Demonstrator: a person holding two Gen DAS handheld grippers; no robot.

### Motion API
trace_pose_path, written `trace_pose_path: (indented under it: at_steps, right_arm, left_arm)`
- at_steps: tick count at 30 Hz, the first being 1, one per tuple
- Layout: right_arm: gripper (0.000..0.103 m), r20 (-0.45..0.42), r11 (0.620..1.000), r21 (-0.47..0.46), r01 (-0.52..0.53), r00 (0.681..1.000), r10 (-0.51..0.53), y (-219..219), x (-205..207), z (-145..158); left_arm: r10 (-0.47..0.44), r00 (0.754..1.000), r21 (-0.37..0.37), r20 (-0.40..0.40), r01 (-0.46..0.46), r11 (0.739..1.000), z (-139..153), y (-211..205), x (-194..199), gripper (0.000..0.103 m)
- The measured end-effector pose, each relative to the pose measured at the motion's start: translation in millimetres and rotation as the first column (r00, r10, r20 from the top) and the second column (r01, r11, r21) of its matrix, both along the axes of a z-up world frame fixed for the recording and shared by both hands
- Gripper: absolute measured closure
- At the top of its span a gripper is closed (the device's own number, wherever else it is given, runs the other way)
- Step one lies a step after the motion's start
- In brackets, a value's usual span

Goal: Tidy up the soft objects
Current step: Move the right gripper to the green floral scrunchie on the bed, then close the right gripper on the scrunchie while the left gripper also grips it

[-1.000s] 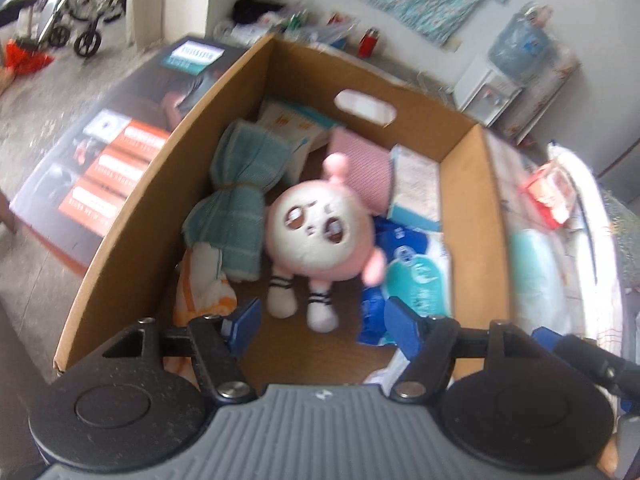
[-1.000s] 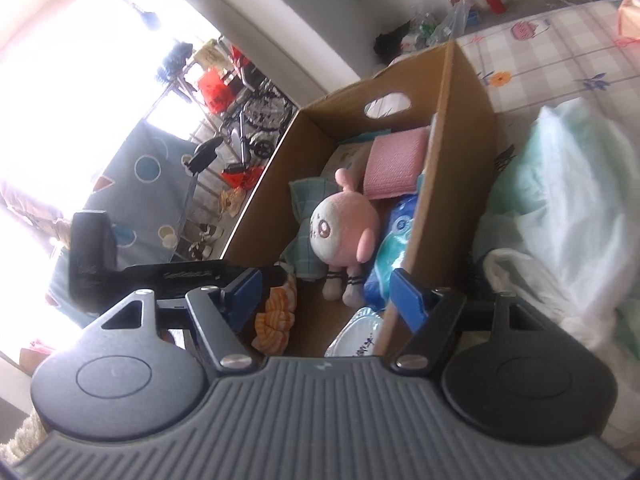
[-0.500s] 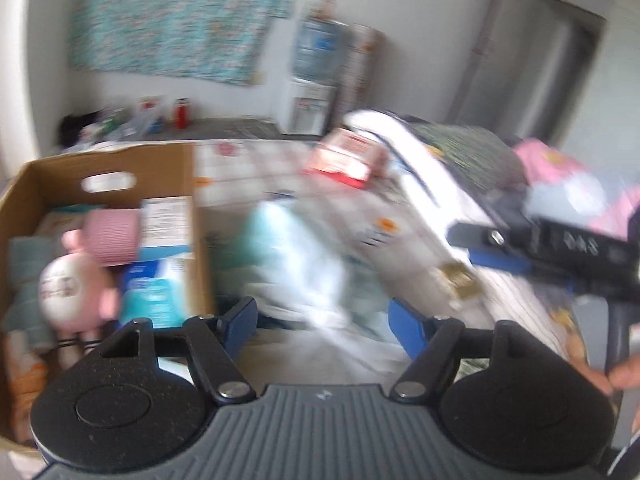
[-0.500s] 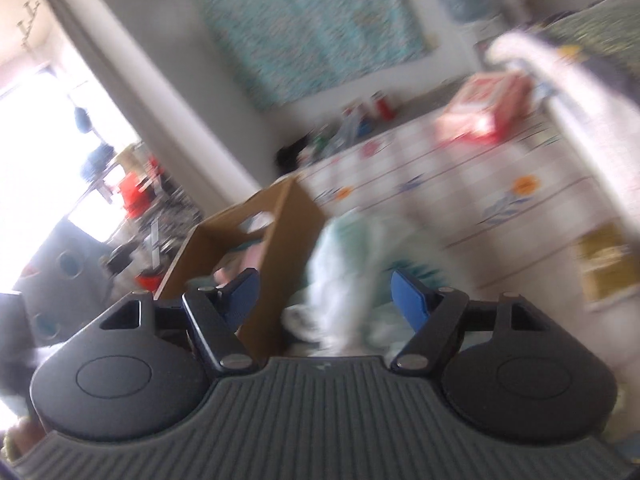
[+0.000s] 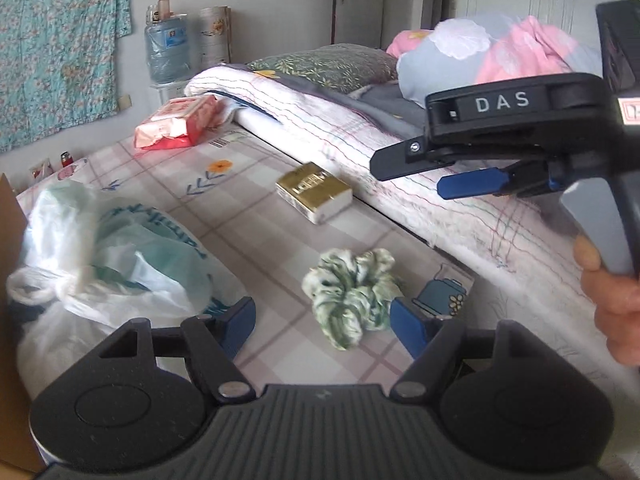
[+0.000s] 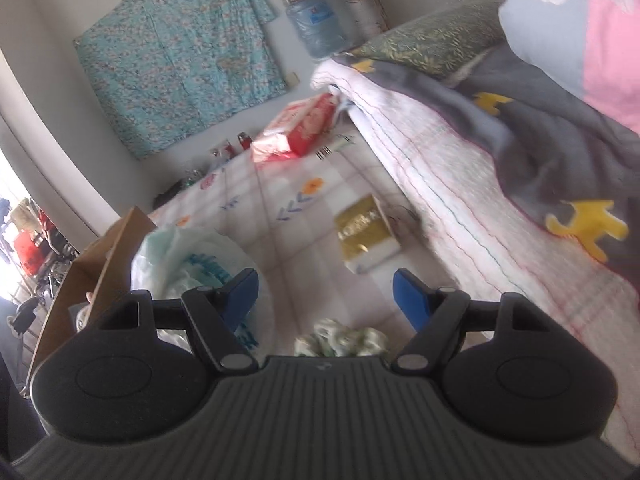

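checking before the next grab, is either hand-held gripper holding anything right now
Nothing is held. The left hand-held gripper stands open just short of the green scrunchie, not pinching it; the right hand-held gripper is open and empty.

Soft daylight, blown-out glare far left, slight motion blur, fisheye-curved edges, dark corners

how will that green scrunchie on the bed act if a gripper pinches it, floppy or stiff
The scrunchie is bunched, ruffled fabric, so it will probably squash flat between the fingers and droop. It looks light for its size and unlikely to slip, being cloth. Lying flat on the checked sheet, it should not roll.
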State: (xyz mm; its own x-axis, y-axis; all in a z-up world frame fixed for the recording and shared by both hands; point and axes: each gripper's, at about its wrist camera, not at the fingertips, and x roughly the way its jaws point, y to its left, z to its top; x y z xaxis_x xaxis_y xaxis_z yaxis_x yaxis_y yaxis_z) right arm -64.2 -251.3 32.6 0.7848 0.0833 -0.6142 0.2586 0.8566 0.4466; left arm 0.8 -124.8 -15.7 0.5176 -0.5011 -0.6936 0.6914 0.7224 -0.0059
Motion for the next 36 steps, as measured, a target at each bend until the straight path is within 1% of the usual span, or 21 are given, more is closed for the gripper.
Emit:
trace_pose_path:
  at_steps: [2, 4, 6, 10, 14, 17, 20, 28, 29, 31, 32, 34, 35, 36]
  right_arm:
    - [0.029, -0.028, 1.000, -0.006, -0.017, 0.999, 0.017, 0.1, 0.7, -9.3]
    - [0.029, -0.057, 0.999, -0.014, -0.041, 0.998, 0.040, 3.3, 3.3, -17.1]
    - [0.029, -0.081, 0.998, -0.018, -0.067, 0.995, 0.066, 7.6, 7.2, -24.0]
    - [0.031, -0.124, 0.994, -0.031, -0.109, 0.987, 0.104, 14.6, 16.8, -36.6]
    - [0.036, -0.155, 0.987, -0.068, -0.145, 0.979, 0.134, 19.9, 28.0, -46.1]
    - [0.041, -0.180, 0.984, -0.078, -0.158, 0.973, 0.141, 21.0, 33.4, -53.0]
    - [0.046, -0.192, 0.987, -0.074, -0.145, 0.973, 0.129, 18.2, 35.7, -59.2]
    - [0.054, -0.179, 0.986, -0.088, -0.139, 0.976, 0.122, 19.2, 39.1, -63.3]
    - [0.056, -0.178, 0.986, -0.088, -0.140, 0.976, 0.123, 20.1, 38.3, -63.7]
    - [0.057, -0.178, 0.986, -0.089, -0.143, 0.976, 0.125, 21.6, 37.7, -64.6]
    - [0.058, -0.177, 0.986, -0.089, -0.141, 0.976, 0.123, 22.0, 37.3, -65.0]
    - [0.061, -0.174, 0.987, -0.084, -0.137, 0.977, 0.121, 22.4, 36.4, -65.6]
    - [0.065, -0.173, 0.988, -0.077, -0.137, 0.977, 0.122, 22.6, 36.3, -66.0]
    - [0.067, -0.173, 0.988, -0.070, -0.138, 0.977, 0.124, 23.0, 35.9, -66.5]
  left_arm:
    - [-0.017, 1.000, -0.023, -0.010, 0.017, 1.000, -8.7, -2.5, -4.4, 0.028]
    - [-0.035, 0.999, -0.032, 0.005, 0.035, 0.999, -15.7, -6.0, -10.3, 0.028]
    - [-0.045, 0.999, -0.022, 0.023, 0.046, 0.999, -23.0, -10.6, -14.7, 0.028]
    - [-0.039, 0.999, 0.000, 0.028, 0.039, 0.999, -37.2, -15.9, -14.5, 0.028]
    - [-0.050, 0.997, 0.023, 0.057, 0.048, 0.999, -47.0, -23.9, -14.5, 0.028]
    - [-0.034, 0.997, 0.031, 0.072, 0.032, 0.999, -54.2, -29.1, -12.7, 0.030]
    - [-0.014, 0.995, 0.020, 0.095, 0.012, 1.000, -59.7, -31.9, -12.2, 0.031]
    - [0.015, 0.996, -0.012, 0.085, -0.014, 1.000, -64.1, -37.1, -8.9, 0.032]
    - [0.017, 0.996, -0.013, 0.087, -0.016, 1.000, -64.0, -37.0, -9.3, 0.033]
    - [0.017, 0.996, -0.015, 0.092, -0.015, 1.000, -63.5, -36.7, -10.2, 0.041]
    - [0.018, 0.995, -0.016, 0.093, -0.016, 1.000, -63.3, -36.5, -9.7, 0.042]
    - [0.020, 0.995, -0.019, 0.095, -0.019, 1.000, -63.1, -35.7, -8.6, 0.049]
    - [0.021, 0.995, -0.020, 0.095, -0.019, 1.000, -62.7, -35.6, -8.8, 0.051]
    - [0.020, 0.995, -0.020, 0.095, -0.018, 1.000, -62.7, -35.5, -8.8, 0.054]
